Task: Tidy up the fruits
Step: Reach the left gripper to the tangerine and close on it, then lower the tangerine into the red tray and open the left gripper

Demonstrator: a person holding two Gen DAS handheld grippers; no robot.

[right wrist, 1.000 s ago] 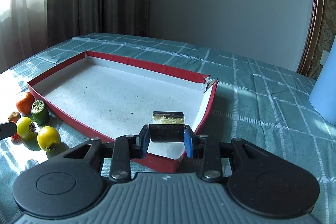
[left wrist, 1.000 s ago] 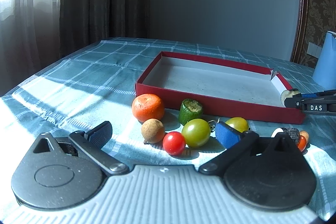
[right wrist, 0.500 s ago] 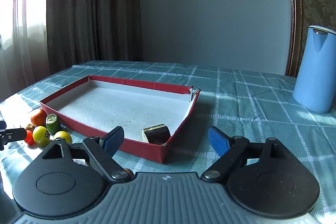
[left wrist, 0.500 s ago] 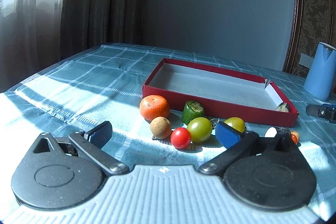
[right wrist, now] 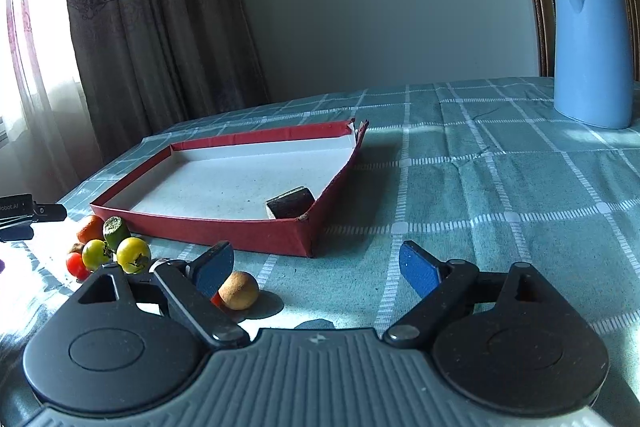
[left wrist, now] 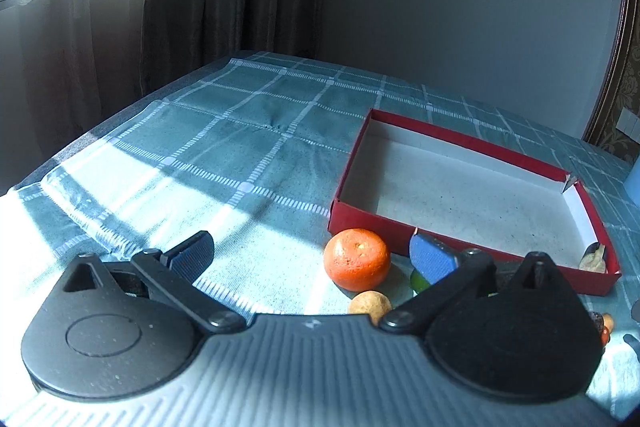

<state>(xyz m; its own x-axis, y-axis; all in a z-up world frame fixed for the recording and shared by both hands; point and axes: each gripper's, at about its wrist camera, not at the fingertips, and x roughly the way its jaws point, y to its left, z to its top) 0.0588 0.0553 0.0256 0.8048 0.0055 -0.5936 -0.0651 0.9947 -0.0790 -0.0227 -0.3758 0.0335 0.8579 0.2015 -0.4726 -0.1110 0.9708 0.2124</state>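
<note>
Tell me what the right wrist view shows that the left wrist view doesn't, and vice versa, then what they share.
Only the right wrist view: the blue kettle, two yellow-green tomatoes, a red tomato and the open right tool.

Only the left wrist view: the open left tool seen from behind, and the sunlit cloth left of the box.

Both: the red box, the dark piece in its corner and the orange.

The left tongs (left wrist: 312,257) gape wide over the checked counter (left wrist: 224,147), an orange (left wrist: 357,259) and a tan round fruit (left wrist: 370,303) lying between their pads just before the red tray (left wrist: 472,147), whose right near corner holds what may be a cut piece (left wrist: 594,259).
</note>
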